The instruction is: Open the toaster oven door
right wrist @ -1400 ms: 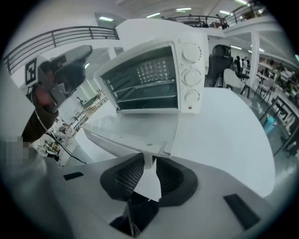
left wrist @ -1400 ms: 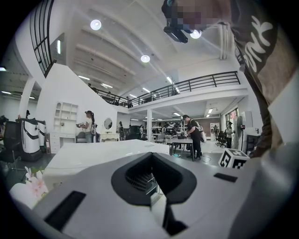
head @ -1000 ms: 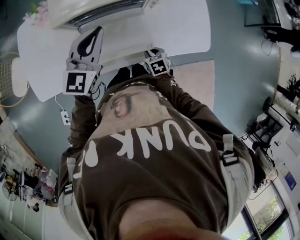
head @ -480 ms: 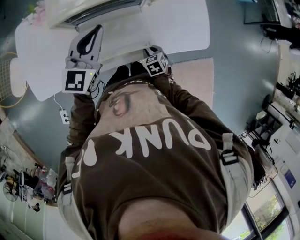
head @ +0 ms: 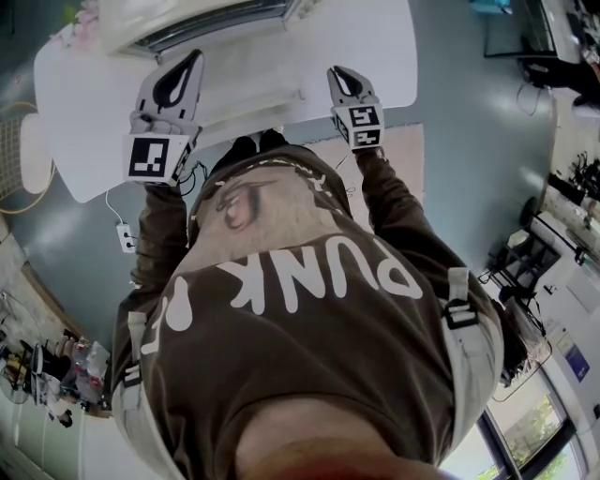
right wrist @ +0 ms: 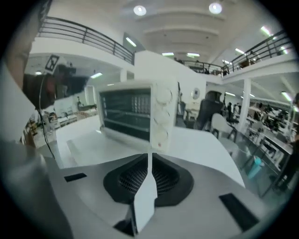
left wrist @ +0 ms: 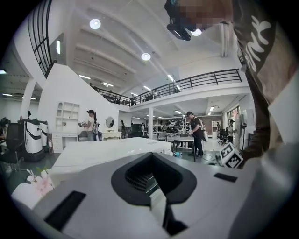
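Note:
The white toaster oven (right wrist: 135, 116) stands on the white table (right wrist: 201, 144), seen from its front corner in the right gripper view. Its dark glass door (right wrist: 125, 114) is upright and closed, with three round knobs (right wrist: 162, 112) to its right. In the head view the oven (head: 187, 23) is at the table's far edge. My right gripper (right wrist: 149, 156) is shut and empty, pointing at the oven from a short distance without touching it. My left gripper (head: 194, 58) hovers over the table left of centre, also shut and empty.
A flat white panel (right wrist: 86, 144) lies on the table in front of the oven. Pink flowers (head: 77, 23) sit at the table's far left corner. The person's brown shirt (head: 309, 309) fills the lower head view. A power strip (head: 125, 234) lies on the floor.
My right gripper has moved away from the person's chest, out and to the right over the table's near edge, and now points at the oven. The left gripper has barely shifted.

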Tool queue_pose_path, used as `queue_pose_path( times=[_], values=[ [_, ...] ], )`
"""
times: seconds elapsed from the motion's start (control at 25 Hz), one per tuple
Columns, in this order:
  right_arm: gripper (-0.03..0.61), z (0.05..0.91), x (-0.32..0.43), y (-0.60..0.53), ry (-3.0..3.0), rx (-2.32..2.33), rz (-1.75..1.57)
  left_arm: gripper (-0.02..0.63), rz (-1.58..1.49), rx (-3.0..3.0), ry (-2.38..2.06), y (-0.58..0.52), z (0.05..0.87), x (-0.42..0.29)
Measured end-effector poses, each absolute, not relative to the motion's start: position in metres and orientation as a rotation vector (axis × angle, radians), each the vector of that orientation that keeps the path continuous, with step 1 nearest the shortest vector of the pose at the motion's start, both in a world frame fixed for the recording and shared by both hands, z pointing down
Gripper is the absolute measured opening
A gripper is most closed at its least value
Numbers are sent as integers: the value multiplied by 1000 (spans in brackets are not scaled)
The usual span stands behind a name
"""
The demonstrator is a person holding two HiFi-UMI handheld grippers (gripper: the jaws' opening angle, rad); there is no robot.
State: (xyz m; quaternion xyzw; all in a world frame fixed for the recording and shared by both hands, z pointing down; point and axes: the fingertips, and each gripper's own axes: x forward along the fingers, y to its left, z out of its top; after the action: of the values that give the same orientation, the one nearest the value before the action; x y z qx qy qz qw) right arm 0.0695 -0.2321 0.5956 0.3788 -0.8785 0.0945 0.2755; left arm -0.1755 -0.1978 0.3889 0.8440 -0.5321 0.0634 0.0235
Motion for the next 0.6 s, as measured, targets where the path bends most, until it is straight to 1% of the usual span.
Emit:
queue_pose_path(
  times=[0.16, 0.28, 0.4, 0.52, 0.6],
  values=[
    [40, 479, -38, -249, -2702, 756, -27, 3, 203, 2605, -1651, -197, 392, -176],
    [40, 420, -103, -231, -2855, 561, -190, 3, 216, 2601, -1668, -196, 391, -178],
    [31, 400, -133, -215, -2935, 470, -244, 3, 245, 2597, -1693, -196, 394, -183],
    [11, 397, -142, -209, -2969, 446, -237, 3, 268, 2585, -1719, -195, 398, -189],
    [10, 398, -145, -206, -2968, 436, -248, 3, 273, 2582, -1734, -195, 401, -193]
  ],
)
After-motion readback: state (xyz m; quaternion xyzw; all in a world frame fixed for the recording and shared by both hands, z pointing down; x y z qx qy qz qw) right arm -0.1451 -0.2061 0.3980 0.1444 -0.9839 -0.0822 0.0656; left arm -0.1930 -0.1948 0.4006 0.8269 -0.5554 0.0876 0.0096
